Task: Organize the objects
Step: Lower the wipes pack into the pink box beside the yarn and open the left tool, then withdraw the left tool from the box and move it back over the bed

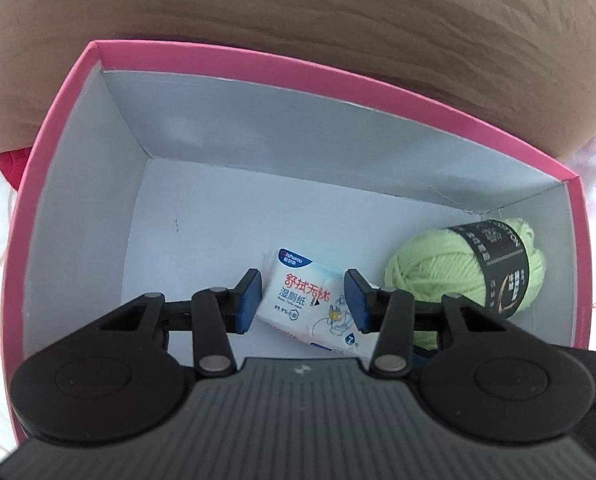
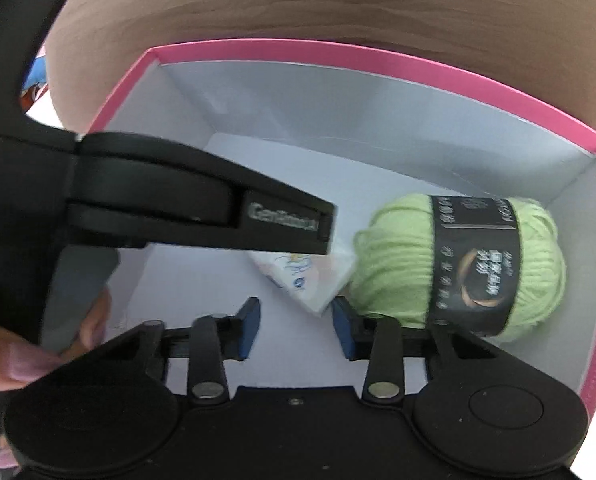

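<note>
While your left gripper pinches the wet-wipe packet between its blue pads, low inside the pink box, your right gripper waits beside it with nothing between its jaws, which stand narrowly apart. The packet hangs tilted just beside the green yarn ball, already lying in the box's far right corner, likely so both items sit together and the white floor to the left stays free.
</note>
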The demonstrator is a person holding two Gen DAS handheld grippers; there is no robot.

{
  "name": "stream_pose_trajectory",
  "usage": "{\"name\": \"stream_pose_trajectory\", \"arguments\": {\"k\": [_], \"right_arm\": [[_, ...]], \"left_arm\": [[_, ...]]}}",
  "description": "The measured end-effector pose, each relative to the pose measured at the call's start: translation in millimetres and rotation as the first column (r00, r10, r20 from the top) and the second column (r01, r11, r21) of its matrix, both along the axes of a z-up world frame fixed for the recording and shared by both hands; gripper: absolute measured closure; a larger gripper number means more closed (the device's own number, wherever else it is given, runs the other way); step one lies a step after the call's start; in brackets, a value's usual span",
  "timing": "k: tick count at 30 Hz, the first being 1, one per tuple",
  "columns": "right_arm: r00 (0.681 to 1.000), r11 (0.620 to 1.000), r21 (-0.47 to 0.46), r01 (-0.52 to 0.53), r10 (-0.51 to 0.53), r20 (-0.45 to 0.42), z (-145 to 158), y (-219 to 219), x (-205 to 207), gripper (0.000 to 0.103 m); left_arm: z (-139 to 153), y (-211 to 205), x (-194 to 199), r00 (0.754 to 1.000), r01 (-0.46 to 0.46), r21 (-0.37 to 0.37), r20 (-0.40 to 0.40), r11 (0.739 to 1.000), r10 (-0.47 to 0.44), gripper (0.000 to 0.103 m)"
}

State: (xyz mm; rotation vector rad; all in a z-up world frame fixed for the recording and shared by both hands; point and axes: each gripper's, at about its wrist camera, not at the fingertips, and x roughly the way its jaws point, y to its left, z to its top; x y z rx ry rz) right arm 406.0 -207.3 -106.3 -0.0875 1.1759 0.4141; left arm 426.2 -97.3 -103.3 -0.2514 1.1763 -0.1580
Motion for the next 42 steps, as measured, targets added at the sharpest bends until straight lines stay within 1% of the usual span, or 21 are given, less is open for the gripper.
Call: {"name": "stream_pose_trajectory", "arguments": {"k": [1, 4, 6, 11, 12, 14, 16, 18, 21, 24, 27, 30, 31, 33, 34, 35, 36, 37, 38, 39, 42], "right_arm": [[1.000, 1.000, -0.019, 0.006, -0.006, 0.011, -2, -1, 1, 0.083], [0.998, 0.999, -0.044, 0.021, -0.018, 0.068, 1, -2, 1, 0.089], [0.994, 0.997, -0.069, 0.014, -0.006, 0.112, 4, 0, 0, 0.090], [0.993, 0.998, -0.047, -0.035, 0.040, 0.115, 12, 2, -3, 0.089], [0.993, 0.998, -0.031, -0.048, 0.051, 0.110, 15, 1, -5, 0.087], [0.994, 0.998, 0.007, -0.058, 0.057, 0.097, 20, -3, -9, 0.086], [0.995, 0.998, 0.039, -0.054, 0.051, 0.081, 25, -9, -14, 0.084], [0.995, 0.997, 0.061, -0.052, 0.047, 0.092, 31, -15, -20, 0.080], [0.991, 0.996, 0.091, -0.015, 0.003, 0.136, 45, -26, -28, 0.071], [0.984, 0.991, 0.130, 0.011, -0.034, 0.176, 60, -37, -39, 0.070], [0.972, 0.996, 0.084, -0.003, -0.017, 0.234, 74, -40, -54, 0.070], [0.969, 0.995, 0.097, -0.005, -0.019, 0.247, 87, -48, -63, 0.070], [0.968, 0.995, 0.097, -0.002, -0.022, 0.252, 92, -50, -69, 0.070], [0.964, 0.995, 0.102, -0.010, -0.018, 0.267, 101, -50, -81, 0.070], [0.962, 0.994, 0.113, -0.010, -0.022, 0.272, 109, -55, -85, 0.070], [0.962, 0.993, 0.121, -0.014, -0.019, 0.271, 103, -56, -86, 0.070], [0.962, 0.992, 0.127, -0.019, -0.016, 0.274, 106, -56, -90, 0.070], [0.960, 0.992, 0.126, -0.021, -0.016, 0.281, 94, -53, -86, 0.070], [0.958, 0.992, 0.121, -0.025, -0.010, 0.286, 92, -49, -98, 0.070], [0.957, 0.993, 0.114, -0.031, -0.003, 0.288, 96, -48, -101, 0.070], [0.952, 0.994, 0.099, -0.048, 0.016, 0.304, 114, -49, -124, 0.070]], "left_arm": [[0, 0, -1, 1.000, -0.001, -0.001, -0.003, 1.000, 0.001, 0.060], [-2, 3, -5, 1.000, -0.013, -0.025, -0.013, 1.000, 0.013, 0.060], [-3, 4, -8, 1.000, -0.010, -0.030, -0.010, 0.999, 0.009, 0.060], [-4, 1, -13, 1.000, -0.015, -0.040, -0.003, 0.999, 0.015, 0.060], [-5, 0, -14, 1.000, -0.016, -0.036, -0.003, 0.999, 0.015, 0.060], [-5, 0, -15, 1.000, -0.018, -0.037, -0.005, 0.999, 0.018, 0.060], [-5, 2, -17, 1.000, -0.030, -0.052, -0.005, 0.998, 0.029, 0.060], [-2, 3, -21, 1.000, -0.025, -0.057, 0.013, 0.998, 0.025, 0.059], [11, 0, -33, 0.997, 0.007, 0.004, 0.073, 1.000, -0.007, 0.055], [29, -2, -53, 0.994, 0.061, 0.053, 0.091, 0.997, -0.066, 0.049], [48, 3, -75, 0.988, 0.099, 0.056, 0.110, 0.993, -0.105, 0.048], [64, 16, -94, 0.986, 0.117, 0.060, 0.109, 0.991, -0.123, 0.046], [69, 27, -98, 0.986, 0.125, 0.060, 0.107, 0.990, -0.131, 0.046], [78, 21, -92, 0.984, 0.135, 0.066, 0.109, 0.989, -0.142, 0.044], [83, 30, -90, 0.982, 0.141, 0.068, 0.114, 0.988, -0.148, 0.041], [92, 35, -82, 0.981, 0.148, 0.071, 0.119, 0.986, -0.155, 0.040], [99, 32, -84, 0.980, 0.152, 0.072, 0.121, 0.986, -0.160, 0.039], [106, 22, -94, 0.979, 0.153, 0.071, 0.123, 0.986, -0.161, 0.038], [110, 24, -100, 0.979, 0.156, 0.069, 0.125, 0.985, -0.163, 0.038], [111, 31, -111, 0.979, 0.158, 0.073, 0.119, 0.985, -0.166, 0.037], [129, 34, -125, 0.983, 0.153, 0.096, 0.085, 0.984, -0.161, 0.037]]}}
